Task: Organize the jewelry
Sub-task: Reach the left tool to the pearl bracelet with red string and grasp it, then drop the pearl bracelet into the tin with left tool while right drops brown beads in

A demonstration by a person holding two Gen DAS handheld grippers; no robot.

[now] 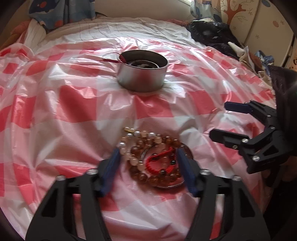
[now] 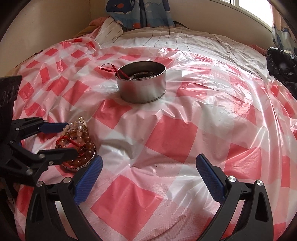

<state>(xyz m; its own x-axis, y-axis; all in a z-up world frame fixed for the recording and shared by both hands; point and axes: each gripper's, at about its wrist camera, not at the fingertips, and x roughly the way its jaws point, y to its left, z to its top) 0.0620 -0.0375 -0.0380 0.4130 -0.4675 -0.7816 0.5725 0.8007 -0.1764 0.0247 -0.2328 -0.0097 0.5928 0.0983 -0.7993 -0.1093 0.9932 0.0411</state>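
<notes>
A heap of bead bracelets (image 1: 148, 146), amber, pearl-white and a red cord one, lies on a small silver lid (image 1: 171, 185) on the checked sheet. My left gripper (image 1: 148, 151) straddles the heap, its blue pads touching the beads on both sides. In the right wrist view the same heap (image 2: 81, 137) sits at the left, between the left gripper's fingers (image 2: 69, 139). A round metal tin (image 1: 142, 79) (image 2: 143, 89) stands farther back with jewelry inside and a red cord (image 2: 109, 69) over its rim. My right gripper (image 2: 148, 159) (image 1: 220, 120) hangs open and empty, right of the heap.
A crinkled red-and-white checked plastic sheet (image 2: 176, 139) covers the bed. A black garment (image 1: 209, 31) lies at the far right edge. A blue patterned curtain (image 2: 137, 13) and the wall close off the back.
</notes>
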